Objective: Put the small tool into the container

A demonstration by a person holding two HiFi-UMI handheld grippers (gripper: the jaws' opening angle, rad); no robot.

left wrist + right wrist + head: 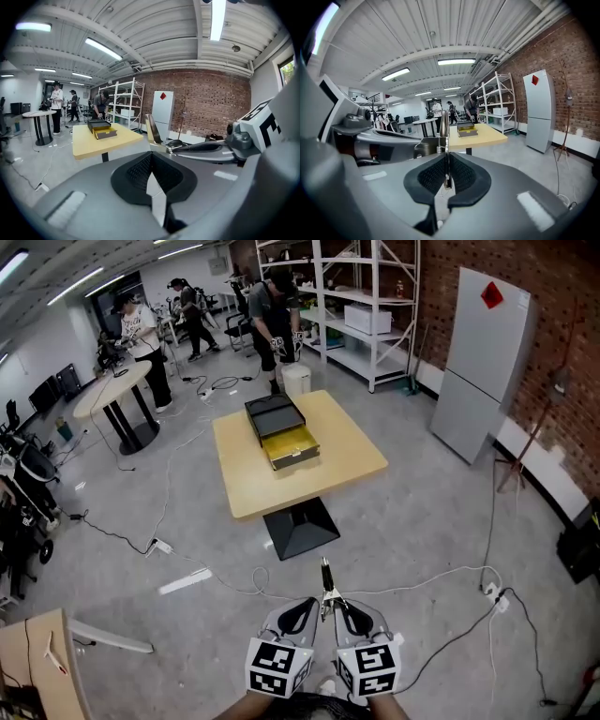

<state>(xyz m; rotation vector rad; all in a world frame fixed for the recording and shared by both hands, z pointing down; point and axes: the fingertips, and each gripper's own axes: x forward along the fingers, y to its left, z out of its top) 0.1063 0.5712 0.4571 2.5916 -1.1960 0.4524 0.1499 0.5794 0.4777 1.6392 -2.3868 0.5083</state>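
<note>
Ok, right gripper [347,613] is clamped on the small tool [327,585]. It's a thin metal piece pinched edge-on between the pads, and its slim end sticks out past the jaw tips, pointing forward, away from the person. Left gripper [300,615] is fully closed as well, pads meeting with nothing between them. It sits just beside the right gripper, on its left and level with it. The small tool rises between the two noses, on the right gripper's side. Can't tell if the left gripper touches it.

Container [281,433] is a black box with a yellow tray pulled out at its near end. It sits on the table [349,465], well ahead of both grippers and slightly left of the tool's tip. Both grippers hang over floor, well apart from the table. Past the table's far side, a person [277,310] stands next to a shelf rack [361,306].
</note>
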